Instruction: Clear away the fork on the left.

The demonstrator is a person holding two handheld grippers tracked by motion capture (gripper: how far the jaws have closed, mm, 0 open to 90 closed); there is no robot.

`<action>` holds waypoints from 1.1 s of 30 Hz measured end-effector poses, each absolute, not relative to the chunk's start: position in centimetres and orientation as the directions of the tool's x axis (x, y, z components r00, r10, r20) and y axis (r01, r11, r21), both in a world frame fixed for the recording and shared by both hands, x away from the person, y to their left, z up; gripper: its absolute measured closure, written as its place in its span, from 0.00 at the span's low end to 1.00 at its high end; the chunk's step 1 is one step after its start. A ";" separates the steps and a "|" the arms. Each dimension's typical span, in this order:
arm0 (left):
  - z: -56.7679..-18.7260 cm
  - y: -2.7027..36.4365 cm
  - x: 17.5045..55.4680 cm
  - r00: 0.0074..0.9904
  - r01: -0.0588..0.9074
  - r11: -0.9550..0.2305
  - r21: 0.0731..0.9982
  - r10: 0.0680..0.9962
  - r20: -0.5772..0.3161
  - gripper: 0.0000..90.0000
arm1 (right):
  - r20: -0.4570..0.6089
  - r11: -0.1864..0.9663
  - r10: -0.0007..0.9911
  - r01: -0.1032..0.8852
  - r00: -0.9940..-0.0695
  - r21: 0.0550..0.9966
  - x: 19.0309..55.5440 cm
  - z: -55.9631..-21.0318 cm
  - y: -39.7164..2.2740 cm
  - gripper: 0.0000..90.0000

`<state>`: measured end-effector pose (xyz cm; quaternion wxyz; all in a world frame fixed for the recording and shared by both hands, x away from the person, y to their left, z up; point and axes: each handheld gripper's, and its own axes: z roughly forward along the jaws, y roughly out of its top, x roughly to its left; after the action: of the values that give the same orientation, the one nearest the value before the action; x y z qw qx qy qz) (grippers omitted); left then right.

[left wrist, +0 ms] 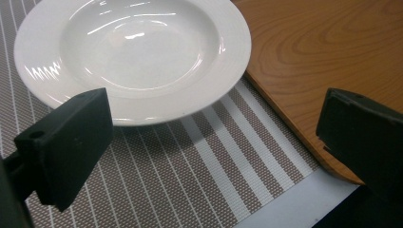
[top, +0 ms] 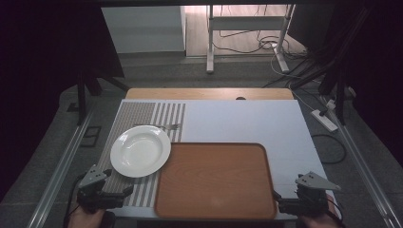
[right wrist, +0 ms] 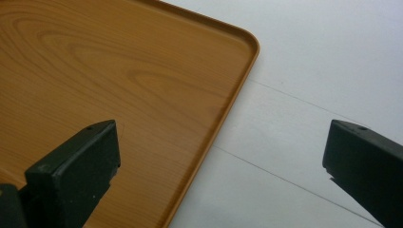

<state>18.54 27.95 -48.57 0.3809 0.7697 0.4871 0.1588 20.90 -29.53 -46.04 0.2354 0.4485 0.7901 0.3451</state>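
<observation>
While both grippers wait at the near tabletop edge, jaws wide apart and empty, the work sits at its start. White plate (left wrist: 133,57) lies just ahead of the left gripper (top: 111,183) on the striped mat (left wrist: 199,166); wooden tray (right wrist: 119,95) sits ahead-left of the right gripper (top: 280,199). Next: left jaws advance, straddle the plate rim.

Recording lab, black curtains around the table (top: 247,123), cables (top: 266,45) on the floor, power strip (top: 324,120)
</observation>
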 end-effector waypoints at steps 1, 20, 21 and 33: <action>-48.6 28.0 18.6 0.474 0.633 -0.233 0.739 0.871 -0.131 0.00 | -0.058 0.354 0.872 0.547 -0.485 0.759 20.9 -46.0 -29.6 0.00; -48.7 28.0 19.2 0.513 0.644 -0.245 0.725 0.841 -0.173 0.00 | -0.041 0.344 0.877 0.566 -0.479 0.749 20.7 -46.0 -29.8 0.00; -48.7 28.0 19.2 0.517 0.645 -0.246 0.724 0.838 -0.176 0.00 | -0.042 0.347 0.875 0.565 -0.482 0.749 20.7 -46.1 -29.8 0.00; -48.6 28.1 19.6 0.499 0.664 -0.233 0.711 0.846 -0.188 0.00 | -0.051 0.354 0.875 0.562 -0.482 0.748 20.7 -46.1 -29.7 0.00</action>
<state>19.59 28.10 -48.62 0.3835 0.7760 0.4863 0.1190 20.71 -29.69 -46.07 0.2291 0.4544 0.7901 0.3417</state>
